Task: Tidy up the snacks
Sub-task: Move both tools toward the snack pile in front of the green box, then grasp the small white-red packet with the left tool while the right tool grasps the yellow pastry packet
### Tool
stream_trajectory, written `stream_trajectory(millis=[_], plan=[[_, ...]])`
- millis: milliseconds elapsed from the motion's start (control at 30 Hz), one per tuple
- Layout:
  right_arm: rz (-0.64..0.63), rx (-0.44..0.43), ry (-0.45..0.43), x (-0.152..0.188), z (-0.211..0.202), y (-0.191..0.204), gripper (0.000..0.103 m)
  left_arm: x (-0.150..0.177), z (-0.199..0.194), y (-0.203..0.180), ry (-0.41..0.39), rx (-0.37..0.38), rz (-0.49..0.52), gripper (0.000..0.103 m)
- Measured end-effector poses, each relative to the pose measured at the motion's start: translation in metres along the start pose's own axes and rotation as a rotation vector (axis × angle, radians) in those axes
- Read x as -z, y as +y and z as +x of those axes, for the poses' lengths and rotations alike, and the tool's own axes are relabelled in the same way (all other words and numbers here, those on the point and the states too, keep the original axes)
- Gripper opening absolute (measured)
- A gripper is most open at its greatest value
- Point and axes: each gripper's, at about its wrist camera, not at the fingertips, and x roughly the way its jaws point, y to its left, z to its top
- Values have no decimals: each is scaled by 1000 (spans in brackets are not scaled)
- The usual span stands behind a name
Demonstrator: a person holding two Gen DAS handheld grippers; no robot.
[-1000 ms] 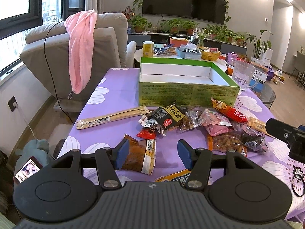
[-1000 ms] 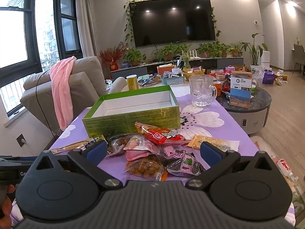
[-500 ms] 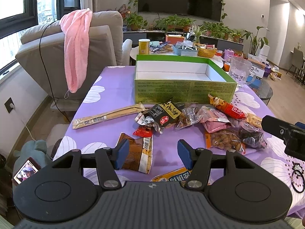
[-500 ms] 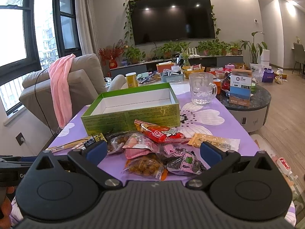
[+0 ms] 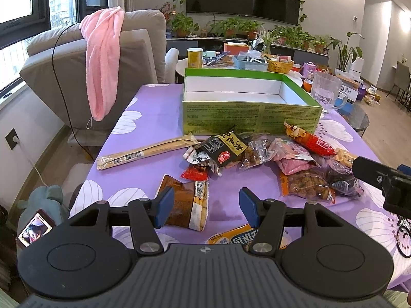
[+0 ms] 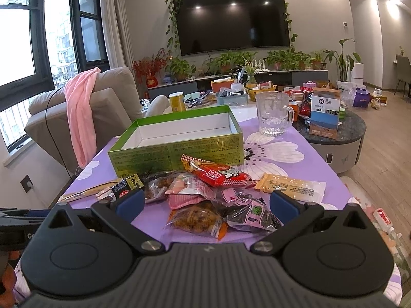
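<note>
The snacks lie loose on a purple flowered tablecloth (image 5: 154,118), most of them in a heap just in front of the green box (image 5: 251,118), whose white inside holds nothing. In the heap a red packet (image 6: 218,175) lies on top, nearest the box; a pink packet (image 6: 190,192) is under it, a black packet (image 5: 226,148) lies at the left end, and a clear bag of brown pieces (image 6: 195,218) and a dark bag (image 6: 251,215) lie on the near side. A pale wrapper (image 6: 290,184) lies flat to the right of the heap, and a long beige stick pack (image 5: 146,151) lies to its left, apart from the rest. A small red packet (image 5: 195,173) and a brown bag (image 5: 185,205) lie nearer, on the left. The left gripper (image 5: 204,206) hangs over the near edge of the table with its jaws apart and nothing between the pads; the brown bag shows behind its left finger, and an orange packet (image 5: 231,236) peeks from under the right one. The right gripper (image 6: 205,202) stands wide open above the near side of the heap, gripping nothing, with the brown pieces and dark bag showing in the gap. Beyond the box stand a glass jug (image 6: 273,115) on the far right of the table, a yellow can (image 6: 177,101), a grey armchair (image 5: 77,77) with a pink towel (image 5: 102,59) over its back on the left, and a dark TV (image 6: 231,18) on the far wall.
</note>
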Motion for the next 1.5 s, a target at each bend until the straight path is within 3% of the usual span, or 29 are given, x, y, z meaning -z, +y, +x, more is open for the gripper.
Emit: stream_trajectory(millis=[567,933,1100,1500], plan=[[-2,27,64,7,18,2,62,-1,28,24,32,-15,-37,53],[-31,7,91,14,32,5,62,6,49,39,51,107,-13,58],[-34,8,111,15,40,5,62,4,58,40,45,58,2,58],[-35,14,126,11,54,3,62,-24,77,33,10,103,6,59]])
